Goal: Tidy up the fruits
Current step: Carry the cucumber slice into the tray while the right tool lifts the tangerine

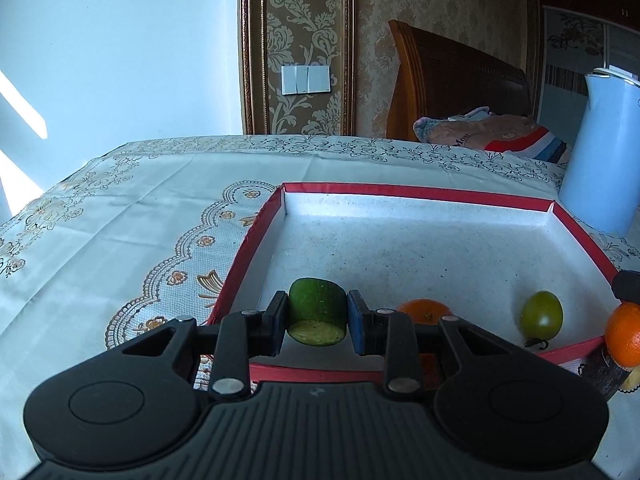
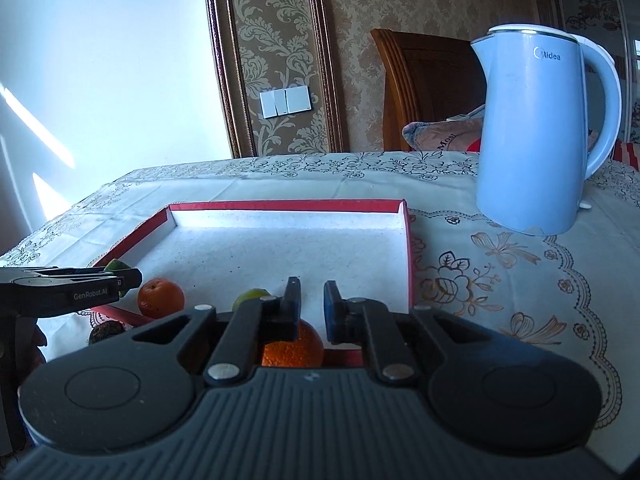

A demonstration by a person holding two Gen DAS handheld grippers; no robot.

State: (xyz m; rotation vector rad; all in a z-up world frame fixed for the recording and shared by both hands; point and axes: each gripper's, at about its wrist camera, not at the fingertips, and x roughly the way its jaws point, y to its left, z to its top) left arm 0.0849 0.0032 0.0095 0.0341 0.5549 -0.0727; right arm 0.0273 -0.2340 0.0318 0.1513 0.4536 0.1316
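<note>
A cut green cucumber-like fruit piece (image 1: 317,311), its pale cut face turned toward the camera, was seen clamped between the fingers of the left gripper (image 1: 318,318) at the lower centre of the left wrist view, above the near left part of a shallow red-edged white tray (image 1: 416,190). A small orange mandarin (image 1: 425,309) and a round green tomato-like fruit (image 1: 541,315) were seen lying in the tray along its near edge. In the right wrist view the right gripper (image 2: 311,312) was shown clenched at the lower centre, nothing pinched between its tips, with a second orange (image 2: 294,346) seen below and behind them. A light blue electric kettle (image 2: 536,136) was seen standing on the embroidered cloth-covered surface (image 2: 500,280), at the upper right, beside the tray.
</note>
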